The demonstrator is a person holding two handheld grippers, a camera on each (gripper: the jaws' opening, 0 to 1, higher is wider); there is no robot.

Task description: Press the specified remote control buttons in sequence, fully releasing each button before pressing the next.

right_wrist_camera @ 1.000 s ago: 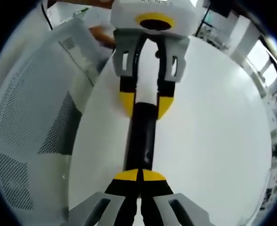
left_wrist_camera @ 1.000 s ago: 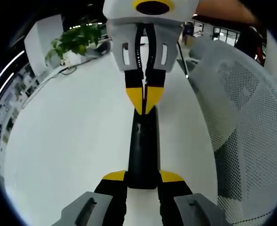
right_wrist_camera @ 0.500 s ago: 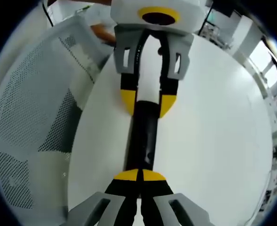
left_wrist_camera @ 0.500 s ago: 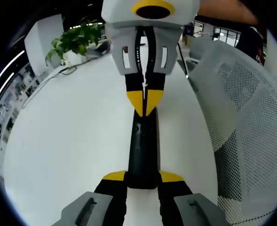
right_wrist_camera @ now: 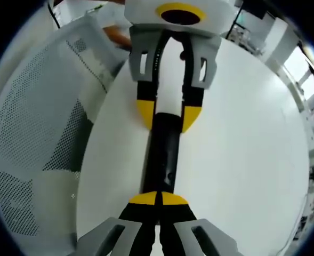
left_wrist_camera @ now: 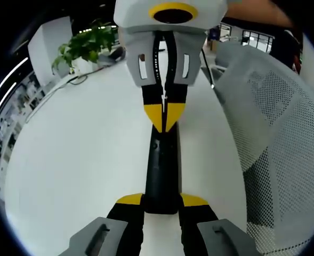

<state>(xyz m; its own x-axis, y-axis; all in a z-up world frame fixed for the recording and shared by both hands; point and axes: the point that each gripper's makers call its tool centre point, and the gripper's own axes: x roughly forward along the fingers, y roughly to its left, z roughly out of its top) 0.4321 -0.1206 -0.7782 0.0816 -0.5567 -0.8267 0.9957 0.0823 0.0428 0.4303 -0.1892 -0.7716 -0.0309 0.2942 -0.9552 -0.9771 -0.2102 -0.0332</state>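
While the black remote [left_wrist_camera: 162, 170] lies lengthwise on the white table [left_wrist_camera: 77, 160], I hold it between my two grippers, one at each end. Seen from my left gripper view, my left gripper [left_wrist_camera: 162, 201] has its yellow-tipped jaws clamped on the near end of the remote, one jaw on each long side. At the far end, my right gripper [left_wrist_camera: 164, 114] faces me, its jaws pressed together into a single yellow point that rests on the remote's upper face; I cannot make out which button lies under it.

From my right gripper view the same scene reads the other way round. My right gripper [right_wrist_camera: 158, 199] shows its two yellow tips meeting with no gap, down on the near part of the remote [right_wrist_camera: 162, 154]. Beyond it, my left gripper [right_wrist_camera: 169, 113] grips the far end, jaws apart on either side of the black body.

Beside the table stands a grey mesh chair [left_wrist_camera: 284, 133], its back close to the table edge. Farther off, past the table, a leafy green plant [left_wrist_camera: 87, 45] sits near a white wall.
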